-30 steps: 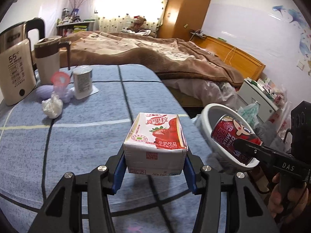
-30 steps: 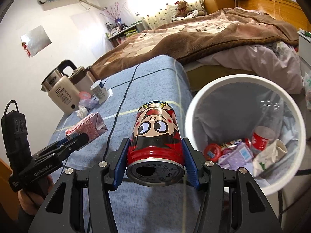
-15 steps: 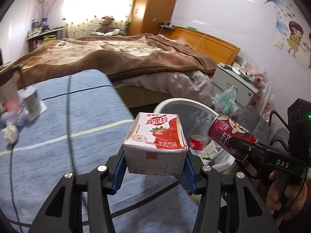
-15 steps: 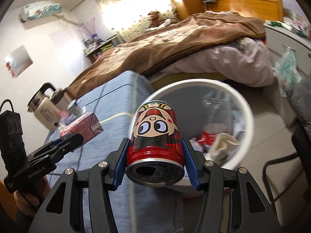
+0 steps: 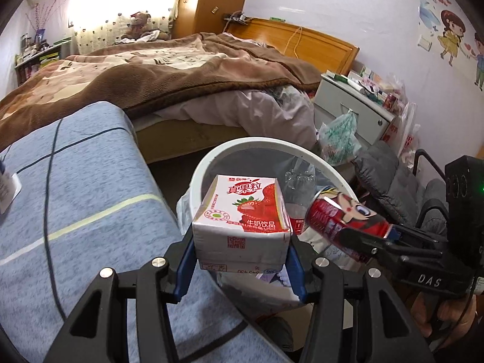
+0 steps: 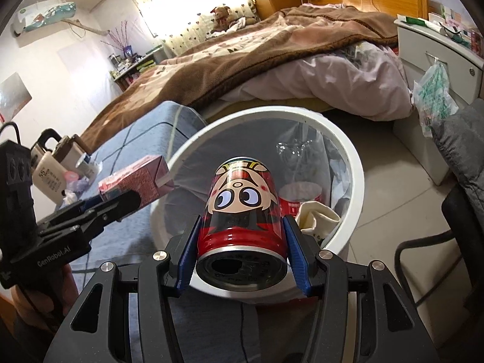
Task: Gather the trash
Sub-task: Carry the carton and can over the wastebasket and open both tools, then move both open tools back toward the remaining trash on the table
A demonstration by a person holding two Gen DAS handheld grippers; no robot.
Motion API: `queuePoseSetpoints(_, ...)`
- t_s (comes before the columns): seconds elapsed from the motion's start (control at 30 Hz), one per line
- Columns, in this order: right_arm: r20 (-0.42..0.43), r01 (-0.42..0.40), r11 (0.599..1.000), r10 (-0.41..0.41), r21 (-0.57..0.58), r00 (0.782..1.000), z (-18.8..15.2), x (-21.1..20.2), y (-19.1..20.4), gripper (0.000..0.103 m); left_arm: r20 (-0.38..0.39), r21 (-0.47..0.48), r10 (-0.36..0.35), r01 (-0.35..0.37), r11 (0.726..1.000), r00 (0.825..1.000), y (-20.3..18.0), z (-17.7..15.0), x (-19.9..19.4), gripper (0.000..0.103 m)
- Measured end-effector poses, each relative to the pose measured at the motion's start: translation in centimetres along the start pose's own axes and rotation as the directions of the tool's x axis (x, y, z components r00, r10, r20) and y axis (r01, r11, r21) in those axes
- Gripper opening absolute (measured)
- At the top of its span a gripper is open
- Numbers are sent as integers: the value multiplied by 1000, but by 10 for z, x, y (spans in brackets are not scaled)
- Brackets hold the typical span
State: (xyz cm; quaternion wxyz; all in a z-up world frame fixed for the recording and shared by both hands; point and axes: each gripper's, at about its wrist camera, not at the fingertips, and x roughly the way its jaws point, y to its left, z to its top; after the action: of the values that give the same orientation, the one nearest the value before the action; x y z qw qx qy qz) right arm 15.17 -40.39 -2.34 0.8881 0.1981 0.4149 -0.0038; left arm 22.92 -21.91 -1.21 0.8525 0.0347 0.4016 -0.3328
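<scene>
My left gripper (image 5: 240,267) is shut on a strawberry milk carton (image 5: 242,220) and holds it over the near rim of the white trash bin (image 5: 272,145). My right gripper (image 6: 242,260) is shut on a red cartoon drink can (image 6: 242,208) and holds it above the bin (image 6: 357,181). The can also shows in the left wrist view (image 5: 345,220), and the carton in the right wrist view (image 6: 136,181). The bin holds a red cup (image 6: 299,196), crumpled paper and other trash.
A table with a blue checked cloth (image 5: 75,196) lies left of the bin. A kettle (image 6: 48,175) and cups stand on its far end. A bed (image 5: 181,69) lies behind, a grey nightstand (image 5: 354,106) and a dark chair (image 6: 459,211) to the right.
Both grippers have moved right, away from the table, and now hold the carton and the can over the bin. The bin looks nearer and larger in both views.
</scene>
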Motion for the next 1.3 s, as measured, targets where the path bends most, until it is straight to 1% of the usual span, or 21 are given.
queuePoseSetpoints(0.2,-16,18,1000,-19,-15,1000,5,11,-4,54,-32,14,-3,3,1000,999,0,7,16,55)
queuePoseSetpoints(0.27,-7,16,1000,-16,-11,1000,3,10,-4,55,-30,13,-6,6,1000,1000,1,7,17,61)
queuePoseSetpoints(0.3,-6,16,1000,-16,-8,1000,3,9,-4,55,-25,10,-7,7,1000,1000,1,7,16,66)
queuePoseSetpoints(0.33,-1,18,1000,-18,-3,1000,3,8,-5,55,-18,9,-5,5,1000,1000,1,6,15,68)
queuePoseSetpoints(0.5,37,21,1000,-21,-2,999,2,-2,-4,57,-5,-18,-9,9,1000,1000,8,6,6,68)
queuePoseSetpoints(0.67,81,15,999,-12,-42,997,5,-10,6,57,26,-61,-3,5,998,1000,22,2,-12,68)
queuePoseSetpoints(0.8,76,13,999,-10,-39,997,5,-10,7,57,43,-81,23,-19,997,999,30,-4,-24,68)
queuePoseSetpoints(0.97,106,9,999,-4,-46,994,1,-22,15,57,71,-97,54,-47,994,996,36,-12,-44,68)
queuePoseSetpoints(1.07,112,-18,998,24,-57,993,-1,-32,26,57,90,-121,53,-42,992,995,44,-21,-57,68)
queuePoseSetpoints(1.17,104,-79,995,86,-67,991,-5,-39,40,57,89,-155,73,-58,986,993,54,-29,-66,68)
queuePoseSetpoints(1.3,85,-127,985,137,-113,987,-10,-42,66,57,85,-194,87,-69,979,993,69,-41,-77,68)
